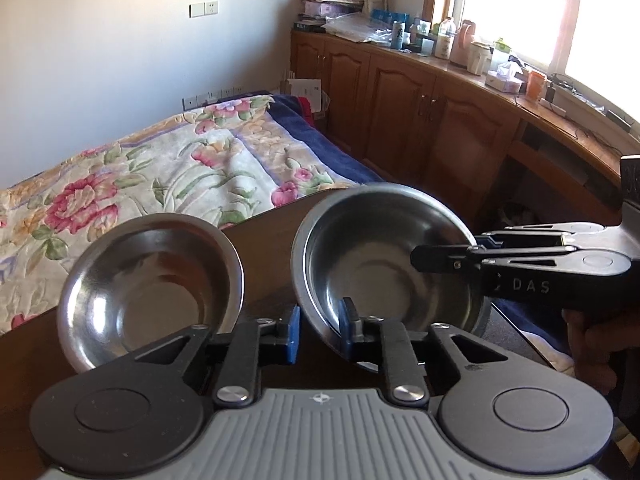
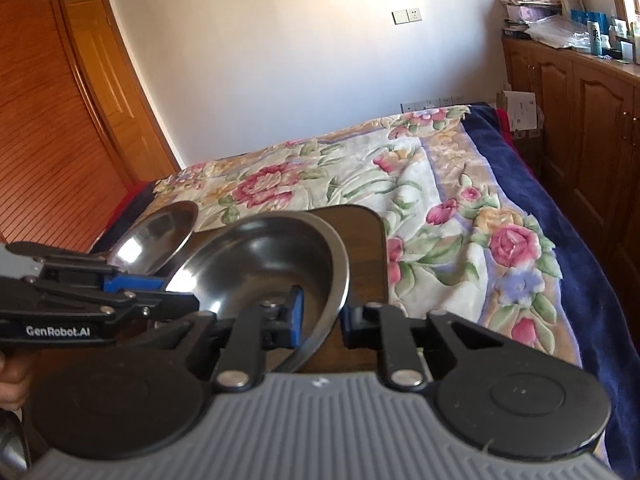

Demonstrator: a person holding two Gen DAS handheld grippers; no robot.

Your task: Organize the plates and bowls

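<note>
Both the left gripper (image 1: 318,330) and right gripper (image 2: 322,320) pinch the round stainless-steel bowl (image 1: 384,256) rim, tilted above the dark wooden table (image 1: 264,240); uneven lifting risks slippage.

Two bowls (image 1: 384,268) (image 1: 152,284) of polished reflective steel, table (image 1: 264,236) of dark glossy wood, bedspread (image 1: 160,176) of soft plush floral cloth, cabinets (image 1: 400,96) of varnished wood, wall (image 1: 120,40) matt painted.
</note>
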